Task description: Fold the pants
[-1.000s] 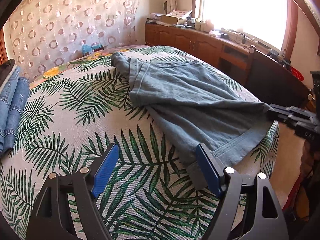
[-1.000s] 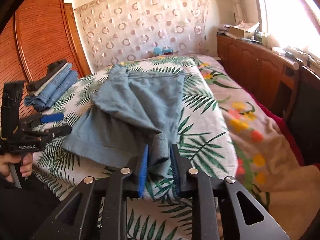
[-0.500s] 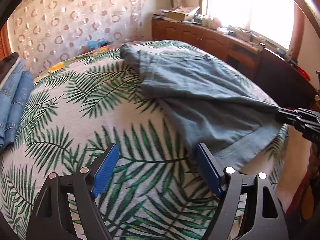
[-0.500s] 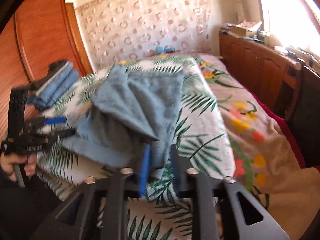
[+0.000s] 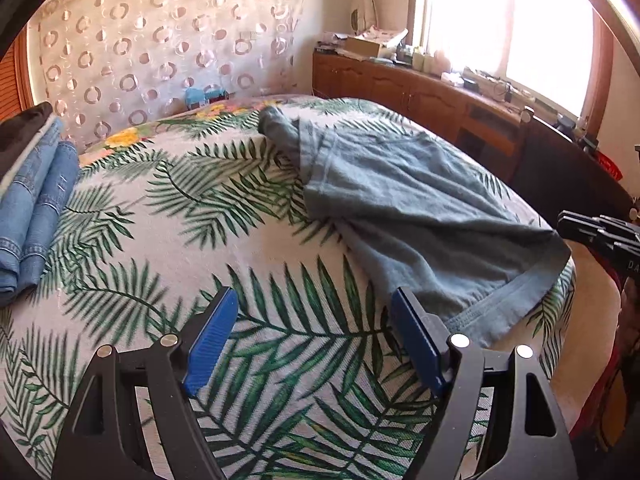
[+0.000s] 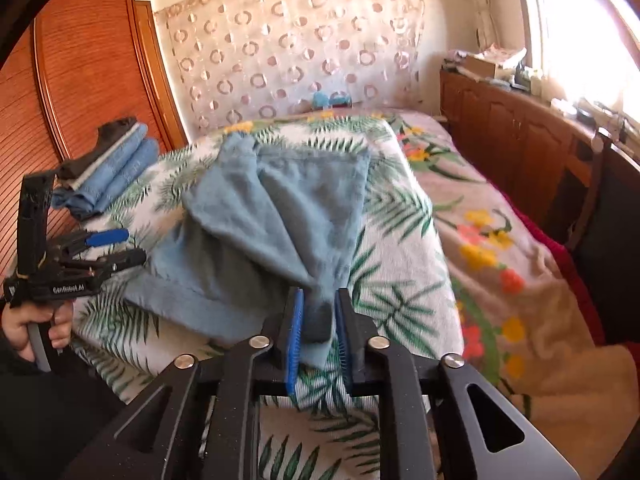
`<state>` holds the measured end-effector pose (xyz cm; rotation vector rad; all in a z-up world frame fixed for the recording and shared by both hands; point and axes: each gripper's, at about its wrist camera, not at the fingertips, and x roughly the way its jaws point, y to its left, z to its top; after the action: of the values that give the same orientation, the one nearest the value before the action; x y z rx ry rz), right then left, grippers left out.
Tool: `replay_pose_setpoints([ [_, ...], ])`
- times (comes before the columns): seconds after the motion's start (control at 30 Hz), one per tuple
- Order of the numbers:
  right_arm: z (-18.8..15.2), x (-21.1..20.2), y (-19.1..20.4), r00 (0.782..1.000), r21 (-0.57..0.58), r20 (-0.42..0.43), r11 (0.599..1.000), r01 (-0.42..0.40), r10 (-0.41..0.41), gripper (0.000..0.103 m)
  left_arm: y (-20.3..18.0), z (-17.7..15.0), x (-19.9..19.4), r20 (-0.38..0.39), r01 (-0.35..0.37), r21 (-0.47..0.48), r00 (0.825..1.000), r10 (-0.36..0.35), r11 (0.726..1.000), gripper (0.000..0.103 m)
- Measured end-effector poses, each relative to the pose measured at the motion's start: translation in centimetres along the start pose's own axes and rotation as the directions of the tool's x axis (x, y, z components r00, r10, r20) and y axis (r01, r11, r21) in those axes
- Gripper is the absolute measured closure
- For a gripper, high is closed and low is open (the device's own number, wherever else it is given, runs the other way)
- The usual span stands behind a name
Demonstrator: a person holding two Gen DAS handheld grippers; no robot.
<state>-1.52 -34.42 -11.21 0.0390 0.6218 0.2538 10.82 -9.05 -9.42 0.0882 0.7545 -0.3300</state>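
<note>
the pants [image 6: 280,232], grey-blue, lie spread on the leaf-print bedcover [image 6: 396,216], the waistband toward twelve o'clock near the headboard curtain [image 6: 296,52] and the leg hems toward six o'clock at the near edge of the bed. the right gripper [image 6: 318,320] has a bunched fold of one leg hem between its blue pads [image 6: 295,332]; its jaws are opening a little, with the cloth still pinched and lifted off the bedcover. the left gripper [image 5: 312,340] stands wide apart and grasps nothing, hovering over bare bedcover, with the other hem lying just beside its right finger at about two o'clock. in the right wrist view a hand [image 6: 28,326] holds the left gripper's handle at nine o'clock. a stack of folded jeans [image 5: 32,200] sits at ten o'clock on the bed, well apart from the pants.
</note>
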Motion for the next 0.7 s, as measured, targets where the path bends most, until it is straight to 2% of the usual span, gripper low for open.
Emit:
replay_pose_setpoints([
  [0.17,2.1,-0.1,0.8,0.999,-0.029,0.045,1.0,-0.003,0.005,0.075,1.2,0.6,-1.1,0.035,-0.009,-0.027,0.999,0.01,1.0,0.023],
  [0.33,4.3,1.7,2.5,0.995,-0.071,0.066,0.995,-0.07,0.074,0.07,2.6,1.0,-2.1,0.067,-0.022,-0.058,0.997,0.026,0.998,0.023],
  [0.53,6.6,5.7,5.0,0.987,-0.113,0.023,0.981,-0.158,0.162,0.07,4.2,1.2,-3.1,0.094,-0.047,-0.091,0.994,0.055,0.995,0.023],
  [0.7,8.3,9.0,6.5,0.979,-0.144,-0.023,0.968,-0.205,0.204,0.07,5.2,1.2,-3.5,0.11,-0.057,-0.113,0.992,0.07,0.992,0.023],
])
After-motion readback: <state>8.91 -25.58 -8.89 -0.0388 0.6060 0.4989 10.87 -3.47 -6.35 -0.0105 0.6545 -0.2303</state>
